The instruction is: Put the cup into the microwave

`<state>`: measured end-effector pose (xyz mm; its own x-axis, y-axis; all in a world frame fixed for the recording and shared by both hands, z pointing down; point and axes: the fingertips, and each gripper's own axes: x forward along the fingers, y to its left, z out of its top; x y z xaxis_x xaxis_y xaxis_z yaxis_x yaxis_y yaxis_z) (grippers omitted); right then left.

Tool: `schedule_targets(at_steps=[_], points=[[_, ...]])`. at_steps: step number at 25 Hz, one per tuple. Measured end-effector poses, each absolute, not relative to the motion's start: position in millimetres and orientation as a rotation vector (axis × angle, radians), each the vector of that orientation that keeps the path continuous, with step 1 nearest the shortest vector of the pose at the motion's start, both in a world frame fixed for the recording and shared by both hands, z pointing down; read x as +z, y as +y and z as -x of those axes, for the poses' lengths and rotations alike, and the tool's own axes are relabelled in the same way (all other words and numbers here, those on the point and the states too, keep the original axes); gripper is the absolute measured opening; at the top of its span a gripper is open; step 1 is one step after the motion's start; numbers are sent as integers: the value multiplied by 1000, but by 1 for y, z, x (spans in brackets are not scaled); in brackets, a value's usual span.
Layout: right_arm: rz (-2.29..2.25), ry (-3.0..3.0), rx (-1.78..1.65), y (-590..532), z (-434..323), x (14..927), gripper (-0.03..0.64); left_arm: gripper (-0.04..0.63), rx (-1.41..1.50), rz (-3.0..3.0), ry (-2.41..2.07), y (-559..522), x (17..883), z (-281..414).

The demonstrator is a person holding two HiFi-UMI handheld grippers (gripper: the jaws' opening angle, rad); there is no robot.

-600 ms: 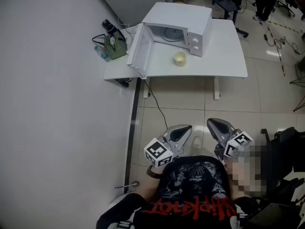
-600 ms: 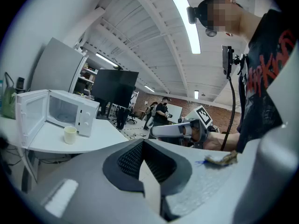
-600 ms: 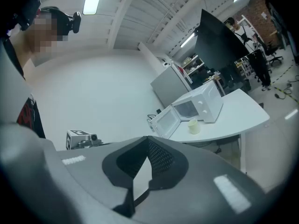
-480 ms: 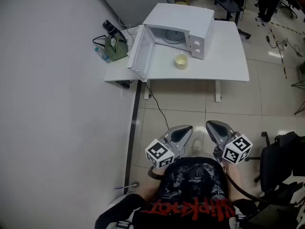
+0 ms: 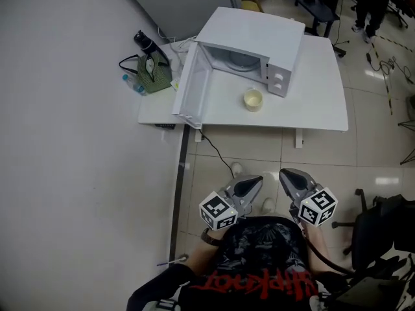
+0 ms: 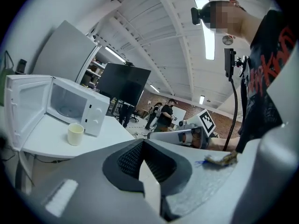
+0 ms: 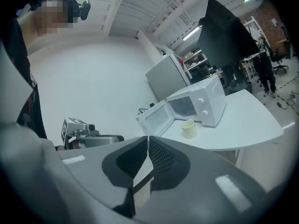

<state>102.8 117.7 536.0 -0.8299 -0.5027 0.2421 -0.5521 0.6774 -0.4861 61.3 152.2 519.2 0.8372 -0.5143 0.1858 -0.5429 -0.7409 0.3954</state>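
Observation:
A pale yellow cup (image 5: 253, 99) stands on the white table (image 5: 311, 102), just in front of the white microwave (image 5: 256, 37), whose door (image 5: 190, 83) hangs open to the left. The cup (image 6: 75, 134) and microwave (image 6: 70, 104) also show far off in the left gripper view, and the same cup (image 7: 188, 129) in the right gripper view. My left gripper (image 5: 253, 184) and right gripper (image 5: 286, 175) are held close to my body, well short of the table, side by side. Both are shut with nothing in them.
A green bag (image 5: 154, 75), a dark bottle (image 5: 143, 42) and a plastic bottle (image 5: 132, 85) sit at the table's left end by the wall. A cable (image 5: 217, 149) runs down to the tiled floor. A black chair (image 5: 382, 222) stands at my right.
The table and microwave sit slightly lower and larger in the head view, so I have drawn a little nearer. Both grippers stay shut and keep their places by my body.

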Motion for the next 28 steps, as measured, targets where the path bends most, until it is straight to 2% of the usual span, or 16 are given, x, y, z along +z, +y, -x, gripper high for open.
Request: schedule_targets(at_steps=[3, 6, 8, 10, 14, 17, 28], points=[[-922, -2721, 798, 77, -81, 557, 3, 2, 106, -2575, -796, 113, 526, -33], [-978, -2649, 715, 35, -55, 585, 51, 2, 155, -2590, -811, 74, 532, 2], [-1011, -2556, 650, 7, -37, 615, 155, 3, 140, -2614, -807, 52, 526, 29], [-1029, -2436, 631, -21, -21, 652, 355, 3, 101, -2653, -804, 34, 515, 56], [-1091, -2293, 644, -81, 8, 714, 495, 35, 47, -2718, -841, 10, 493, 113], [-1164, -2241, 629, -125, 18, 738, 528, 36, 28, -2702, -886, -5, 486, 149], [-1179, -2126, 679, -197, 44, 787, 520, 35, -21, -2629, -939, -65, 482, 194]])
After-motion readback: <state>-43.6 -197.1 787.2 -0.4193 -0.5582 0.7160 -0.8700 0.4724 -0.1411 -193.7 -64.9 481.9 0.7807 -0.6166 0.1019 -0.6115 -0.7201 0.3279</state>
